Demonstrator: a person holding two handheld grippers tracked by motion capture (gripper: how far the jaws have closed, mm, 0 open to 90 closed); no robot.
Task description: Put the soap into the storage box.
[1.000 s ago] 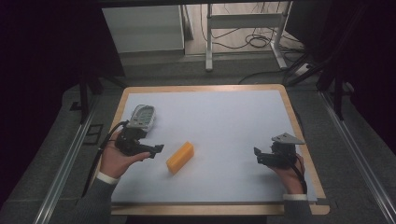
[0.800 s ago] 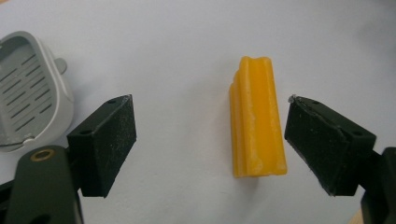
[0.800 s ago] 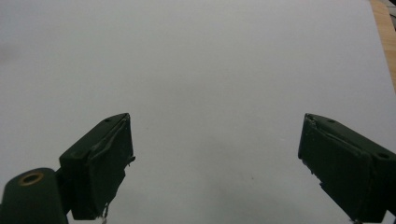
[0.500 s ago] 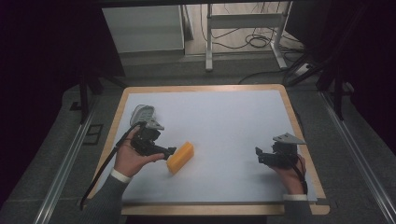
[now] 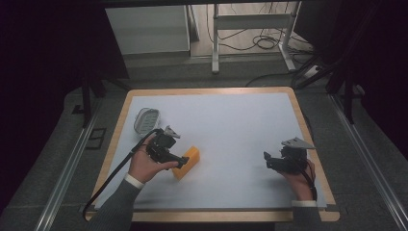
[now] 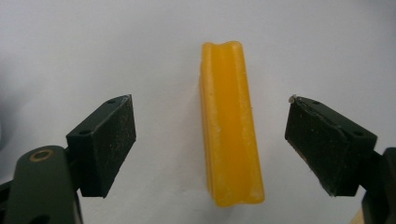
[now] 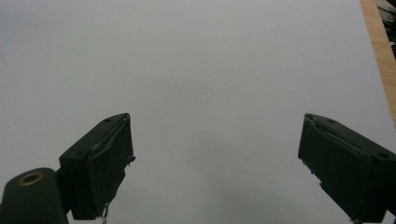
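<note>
A yellow-orange block point(image 5: 187, 161) point(image 6: 231, 126) lies on the white table top point(image 5: 231, 125), left of centre. My left gripper point(image 5: 177, 161) point(image 6: 210, 144) is over its near end, open, one jaw on each side of the block with gaps on both sides. A groove runs along the block's upper face in the left gripper view. My right gripper point(image 5: 267, 160) point(image 7: 215, 168) rests near the table's right side, open, with bare white surface between its jaws.
A small pale oval dish point(image 5: 146, 120) sits at the table's left, behind my left hand. The wooden table rim point(image 5: 308, 125) borders the white sheet. Metal frame legs point(image 5: 215, 38) and cables point(image 5: 269, 41) stand beyond the far edge.
My left gripper moved right and forward from beside the dish to the block, its jaws now straddling it. The right gripper stayed put.
</note>
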